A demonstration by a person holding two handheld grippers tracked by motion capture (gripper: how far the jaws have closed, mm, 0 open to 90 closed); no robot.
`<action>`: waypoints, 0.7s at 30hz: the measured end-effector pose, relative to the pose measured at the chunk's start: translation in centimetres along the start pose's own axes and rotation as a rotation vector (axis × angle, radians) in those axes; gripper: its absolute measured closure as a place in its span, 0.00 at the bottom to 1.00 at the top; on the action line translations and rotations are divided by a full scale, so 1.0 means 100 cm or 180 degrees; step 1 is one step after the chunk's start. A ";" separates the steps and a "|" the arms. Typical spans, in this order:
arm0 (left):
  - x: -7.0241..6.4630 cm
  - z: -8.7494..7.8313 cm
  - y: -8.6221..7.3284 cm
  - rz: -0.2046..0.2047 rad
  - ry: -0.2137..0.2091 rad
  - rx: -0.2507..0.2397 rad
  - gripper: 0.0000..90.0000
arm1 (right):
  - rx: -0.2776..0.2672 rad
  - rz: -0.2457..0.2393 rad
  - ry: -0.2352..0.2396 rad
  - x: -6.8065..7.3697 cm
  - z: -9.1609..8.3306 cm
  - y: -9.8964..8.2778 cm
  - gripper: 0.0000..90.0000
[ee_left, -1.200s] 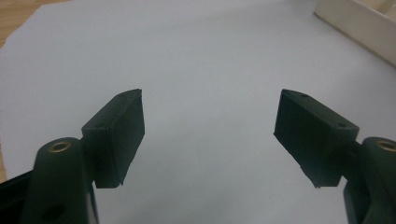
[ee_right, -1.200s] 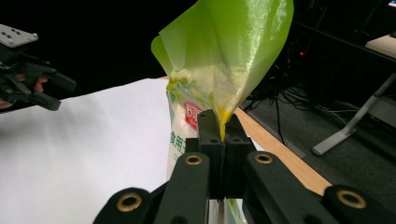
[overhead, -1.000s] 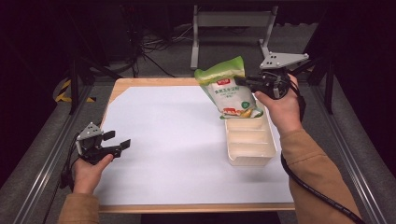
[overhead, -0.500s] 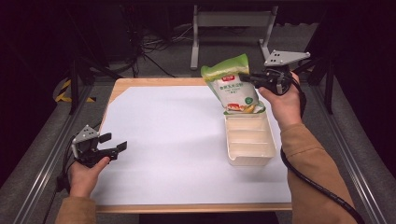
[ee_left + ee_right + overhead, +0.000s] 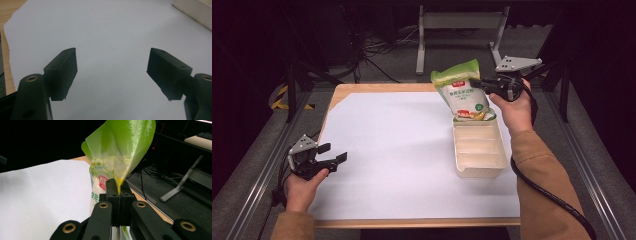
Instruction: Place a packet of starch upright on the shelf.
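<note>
Bag: a green and white plastic food bag with small writing and a food picture hangs in the air at about 1 o'clock on the tabletop. It is tilted, with its green top pointing up and away. Its bottom end sits right at the far end of the box.
Box: a long cream plastic box with ribs inside lies at about 3 o'clock. It looks empty inside.
Right gripper: the right gripper is at about 1 o'clock, just right of the bag. Its jaws are squeezed tight on the edge of the bag. In the right gripper view the bag stands up from between the closed jaws of the gripper.
Left gripper: the left gripper is at about 8 o'clock, far from the bag. Its jaws are wide apart and hold nothing. In the left gripper view the gripper looks over bare paper.
Paper: a big white paper sheet covers most of the wooden tabletop.
</note>
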State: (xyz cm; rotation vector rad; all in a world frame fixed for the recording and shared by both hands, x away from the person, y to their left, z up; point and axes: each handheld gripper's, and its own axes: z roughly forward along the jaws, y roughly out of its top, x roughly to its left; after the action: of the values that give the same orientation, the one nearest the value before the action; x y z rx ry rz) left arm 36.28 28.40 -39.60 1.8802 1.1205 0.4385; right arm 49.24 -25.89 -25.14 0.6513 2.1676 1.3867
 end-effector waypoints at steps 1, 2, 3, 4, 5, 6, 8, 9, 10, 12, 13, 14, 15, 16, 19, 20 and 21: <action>0.000 0.000 0.000 0.0003 0.0001 0.0000 0.28 | 0.0002 0.0006 -0.0006 -0.001 0.000 -0.001 0.99; 0.000 0.000 0.000 0.0003 0.0001 0.0000 0.28 | -0.0001 0.0021 0.0002 -0.002 0.001 -0.002 0.99; 0.000 0.000 0.000 0.0000 0.0001 -0.0002 0.28 | -0.0001 0.0021 0.0002 -0.002 0.001 -0.002 0.99; 0.000 0.000 0.000 0.0001 0.0000 -0.0003 0.28 | 0.0006 0.0018 0.0001 -0.003 0.001 -0.003 0.99; 0.000 0.000 0.000 0.0003 0.0001 -0.0001 0.28 | 0.0013 0.0014 0.0003 -0.003 0.002 -0.005 0.99; 0.000 0.000 0.000 0.0004 0.0002 0.0000 0.28 | 0.0023 -0.0001 0.0012 -0.004 0.003 -0.006 0.99; 0.000 0.000 0.000 0.0000 0.0000 -0.0001 0.28 | 0.0034 -0.0002 0.0017 -0.005 0.003 -0.008 0.99; 0.000 0.000 0.000 -0.0001 0.0001 -0.0001 0.28 | 0.0035 -0.0002 0.0016 -0.006 0.004 -0.009 0.99; 0.000 0.000 0.000 0.0007 0.0008 -0.0004 0.28 | 0.0034 0.0002 0.0025 -0.006 0.004 -0.010 0.99; 0.000 0.001 0.000 0.0005 0.0008 -0.0001 0.28 | 0.0028 0.0015 0.0032 -0.007 0.006 -0.013 0.99; 0.000 0.001 0.000 0.0009 0.0010 0.0001 0.28 | 0.0027 0.0002 0.0036 -0.008 0.006 -0.014 0.99; 0.000 0.001 0.000 0.0008 0.0009 0.0003 0.28 | 0.0024 0.0006 0.0045 -0.008 0.007 -0.015 0.99; 0.000 0.001 0.000 0.0007 0.0013 0.0000 0.28 | 0.0020 0.0015 0.0054 -0.009 0.009 -0.016 0.99; 0.000 0.001 0.000 0.0007 0.0013 0.0000 0.28 | 0.0020 0.0015 0.0054 -0.009 0.009 -0.016 0.99; 0.000 0.001 0.000 0.0001 0.0012 -0.0001 0.28 | 0.0025 0.0005 0.0093 -0.010 0.014 -0.019 0.99; 0.000 0.001 -0.001 -0.0006 0.0006 0.0000 0.28 | 0.0025 -0.0001 0.0100 -0.010 0.015 -0.020 0.99; 0.001 0.001 -0.001 -0.0001 0.0006 0.0000 0.28 | 0.0032 0.0008 0.0109 -0.010 0.016 -0.021 0.99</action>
State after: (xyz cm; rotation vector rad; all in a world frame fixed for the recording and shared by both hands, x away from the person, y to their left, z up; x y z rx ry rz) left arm 36.33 28.44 -39.68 1.8799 1.1222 0.4401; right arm 50.78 -26.20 -27.54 0.6385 2.2024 1.3988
